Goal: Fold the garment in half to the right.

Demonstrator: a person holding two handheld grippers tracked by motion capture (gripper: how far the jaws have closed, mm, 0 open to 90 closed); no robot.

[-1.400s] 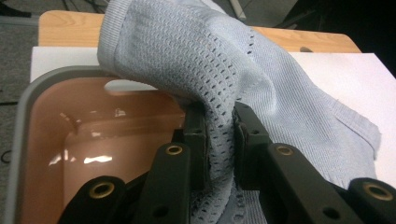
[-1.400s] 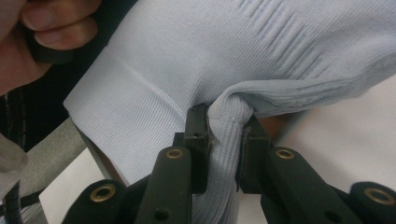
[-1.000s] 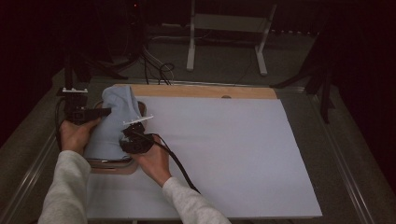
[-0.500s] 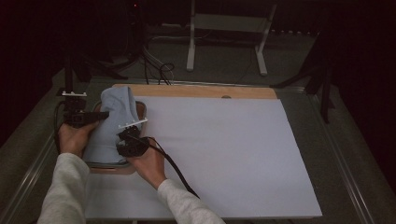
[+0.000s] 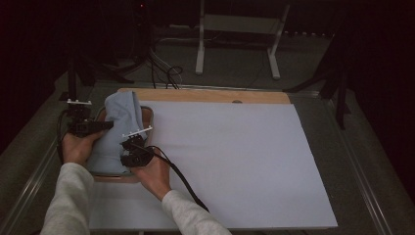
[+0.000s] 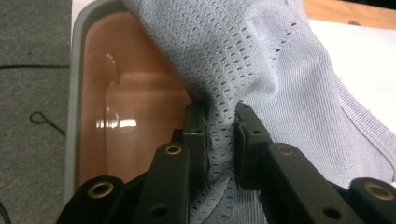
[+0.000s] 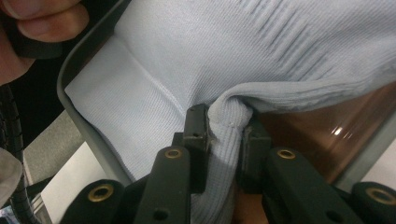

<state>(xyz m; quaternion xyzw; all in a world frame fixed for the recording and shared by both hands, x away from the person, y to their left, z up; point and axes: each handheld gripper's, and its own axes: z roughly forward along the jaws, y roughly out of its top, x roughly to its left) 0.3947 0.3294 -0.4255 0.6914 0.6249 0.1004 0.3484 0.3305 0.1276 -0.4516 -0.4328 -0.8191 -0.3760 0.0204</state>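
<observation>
A light blue knit garment (image 5: 117, 132) lies bunched in a shallow tray (image 5: 147, 113) with a grey rim and a brown floor, at the table's left. My left gripper (image 5: 103, 126) comes at it from the left, my right gripper (image 5: 128, 148) from the near right. In the left gripper view the left gripper (image 6: 219, 119) is shut on a fold of the garment's perforated knit (image 6: 243, 51), beside the tray's grey rim (image 6: 74, 93). In the right gripper view the right gripper (image 7: 225, 122) is shut on a ribbed fold of the garment (image 7: 229, 116) above the tray rim (image 7: 86, 133).
A large white sheet (image 5: 230, 161) covers most of the table, with a wooden board edge (image 5: 215, 95) along its far side. A black cable (image 5: 183, 183) trails from the right gripper over the sheet. Stand legs and cables sit on the floor beyond the table.
The garment's far end stands a little taller and more bunched than a second ago. Both hands have stayed almost in place, still gripping the cloth.
</observation>
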